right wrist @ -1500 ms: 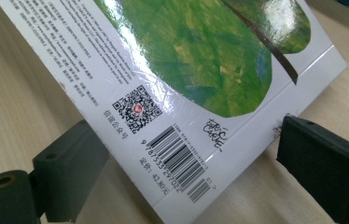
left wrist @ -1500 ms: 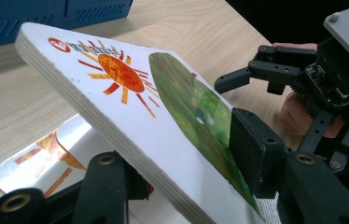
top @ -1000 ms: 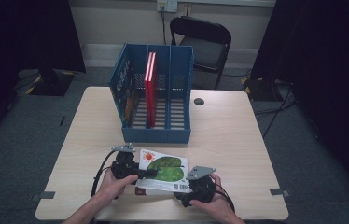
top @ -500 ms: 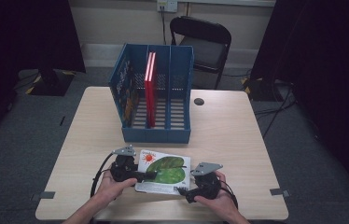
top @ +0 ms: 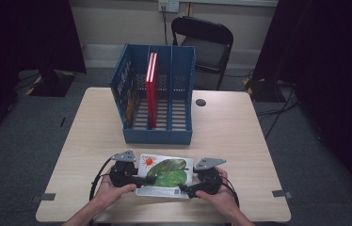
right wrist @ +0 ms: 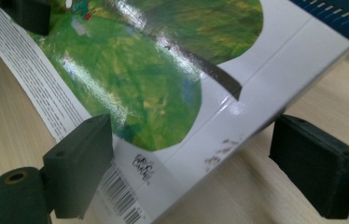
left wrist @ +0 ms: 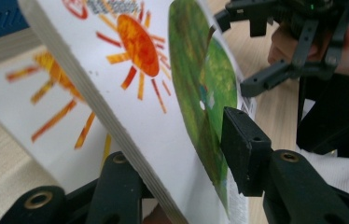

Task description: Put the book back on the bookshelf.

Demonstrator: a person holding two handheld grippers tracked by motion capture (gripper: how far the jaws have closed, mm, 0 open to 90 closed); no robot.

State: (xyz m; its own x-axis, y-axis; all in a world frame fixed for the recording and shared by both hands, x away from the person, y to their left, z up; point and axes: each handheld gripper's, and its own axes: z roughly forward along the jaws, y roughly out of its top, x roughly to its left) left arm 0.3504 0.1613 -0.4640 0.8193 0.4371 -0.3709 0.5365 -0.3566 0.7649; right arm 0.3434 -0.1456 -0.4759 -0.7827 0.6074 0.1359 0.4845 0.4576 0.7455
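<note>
Left hand: the person's left hand (top: 110, 190) comes in from the near edge of the desk and holds the left gripper (top: 142, 181).
Left gripper: its jaws have just been closing, with the left edge of the book (top: 164, 174) between them; in the left gripper view one pad lies against the green cover (left wrist: 200, 93) and the other sits under the white edge, so it looks to be pinching the book.
Right hand: the right hand (top: 216, 195) holds the right gripper (top: 186, 190) at the book's near right corner.
Right gripper: in the right gripper view the jaws are spread to either side of the book's spine corner (right wrist: 238, 126); one pad overlaps the back cover near the barcode, the other stands clear of it, so no firm pinch shows.
Book: a picture book with a sun and a green leaf on white, at the near middle of the desk (top: 240, 132), tilted with its left edge raised off the wood.
Blue file rack: a three-slot rack (top: 157, 134) stands past the book, well apart from it.
Red books: two upright red books (top: 151, 89) stand in the middle slot.
Chair: a black folding chair (top: 207, 42) stands behind the desk.
</note>
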